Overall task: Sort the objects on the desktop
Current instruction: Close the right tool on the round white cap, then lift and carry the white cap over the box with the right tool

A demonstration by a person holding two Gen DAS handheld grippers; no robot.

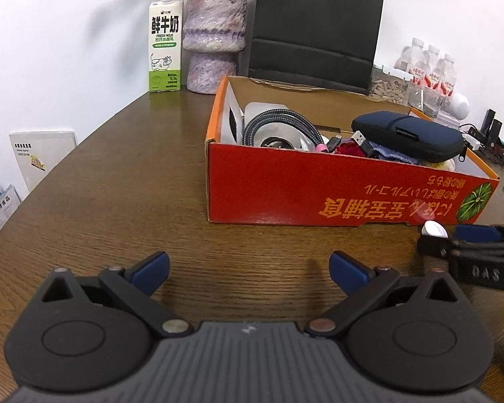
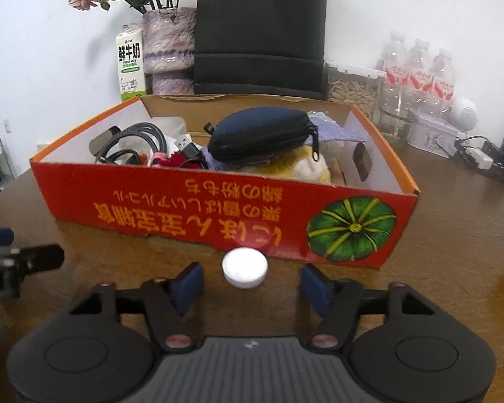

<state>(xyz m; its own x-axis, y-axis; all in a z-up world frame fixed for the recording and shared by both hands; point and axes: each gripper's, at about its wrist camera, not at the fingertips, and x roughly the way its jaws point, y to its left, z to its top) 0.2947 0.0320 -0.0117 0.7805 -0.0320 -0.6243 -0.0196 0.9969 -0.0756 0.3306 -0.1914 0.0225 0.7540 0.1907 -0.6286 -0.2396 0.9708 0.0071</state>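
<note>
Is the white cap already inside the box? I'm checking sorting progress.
No, the white cap lies on the table in front of the box.

Both views bright, even indoor light from overhead/front; white wall (image 1: 67, 50) nearly blown out. Soft shadow of the vase (image 1: 215, 37) on the wall, far left of the jaws. Slight glare on the red box (image 1: 319, 194) front beyond the jaws and sheen on the wood table (image 2: 453, 252). Heavy fisheye bend w/ dark corners. Left gripper (image 2: 3, 262) at the right-wrist frame edge is blurred; center stays fairly sharp.
</note>
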